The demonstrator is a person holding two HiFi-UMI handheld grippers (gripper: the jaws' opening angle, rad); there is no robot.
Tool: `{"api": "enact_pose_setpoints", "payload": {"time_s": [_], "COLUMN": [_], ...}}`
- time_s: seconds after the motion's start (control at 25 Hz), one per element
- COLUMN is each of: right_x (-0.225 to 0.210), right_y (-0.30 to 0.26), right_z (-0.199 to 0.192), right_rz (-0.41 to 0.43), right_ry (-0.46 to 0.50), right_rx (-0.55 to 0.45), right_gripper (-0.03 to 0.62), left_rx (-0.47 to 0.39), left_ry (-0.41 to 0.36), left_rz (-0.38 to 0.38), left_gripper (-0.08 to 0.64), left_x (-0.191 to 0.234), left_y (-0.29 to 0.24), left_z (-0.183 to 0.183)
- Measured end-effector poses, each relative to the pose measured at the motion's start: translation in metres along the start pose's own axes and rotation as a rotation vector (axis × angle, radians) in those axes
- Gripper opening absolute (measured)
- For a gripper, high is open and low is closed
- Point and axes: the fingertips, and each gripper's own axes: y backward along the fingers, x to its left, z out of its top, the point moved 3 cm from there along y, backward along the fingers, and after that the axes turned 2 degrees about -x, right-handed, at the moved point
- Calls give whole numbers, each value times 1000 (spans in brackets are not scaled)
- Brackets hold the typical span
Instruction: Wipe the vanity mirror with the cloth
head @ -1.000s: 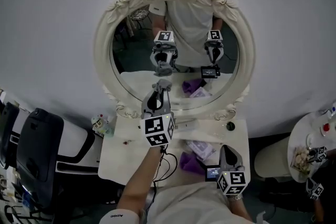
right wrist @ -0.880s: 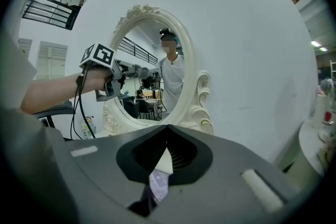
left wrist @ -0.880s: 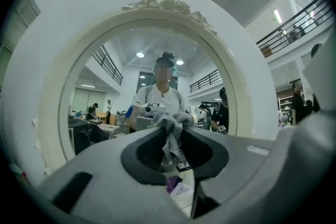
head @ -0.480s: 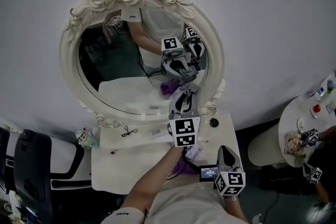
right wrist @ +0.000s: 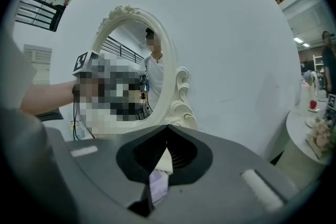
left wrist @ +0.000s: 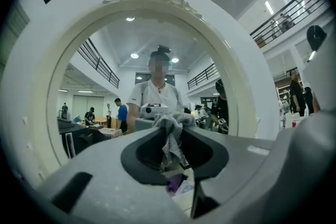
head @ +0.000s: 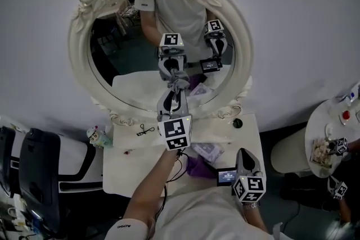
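The oval vanity mirror (head: 126,73) in its white rose-carved frame (head: 79,59) stands at the back of the white vanity table (head: 121,168). My left gripper (head: 175,89) is shut on a bunched grey cloth (head: 178,82) and presses it to the lower middle of the glass. In the left gripper view the cloth (left wrist: 170,136) hangs pinched between the jaws of the left gripper (left wrist: 173,139), with the mirror (left wrist: 105,92) right ahead. My right gripper (head: 242,154) hangs low over the table's right front, shut and holding nothing. In its own view the right gripper (right wrist: 167,131) faces the mirror (right wrist: 157,71) edge-on.
On the table lie a purple cloth and packet (head: 207,153), a small black tool (head: 144,131), a little bottle (head: 97,135) and a black knob (head: 238,122). A black chair (head: 31,168) stands at the left, a round side table (head: 332,146) at the right.
My left gripper swept the cloth to the glass's lower right, then back to the lower middle. The right gripper has stayed low by the table front.
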Motion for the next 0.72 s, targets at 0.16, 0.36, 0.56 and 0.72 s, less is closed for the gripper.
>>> {"api": "enact_pose_setpoints", "payload": {"time_s": [0.16, 0.36, 0.56, 0.72], "right_x": [22, 38, 44, 41], "right_y": [-13, -24, -30, -31], "right_z": [1, -4, -6, -5], "right_rz": [68, 125, 146, 137], "right_ry": [39, 75, 91, 90], "right_rx": [10, 39, 57, 51], "right_gripper": [8, 8, 8, 8], "left_rx": [14, 64, 62, 29], "left_ry": [-6, -55, -69, -17], "left_rz": [161, 351, 400, 359], "left_gripper": [80, 78, 77, 78], "left_x": [84, 185, 224, 196], "left_y": [26, 58, 75, 72], "left_z": [-8, -25, -26, -26]}}
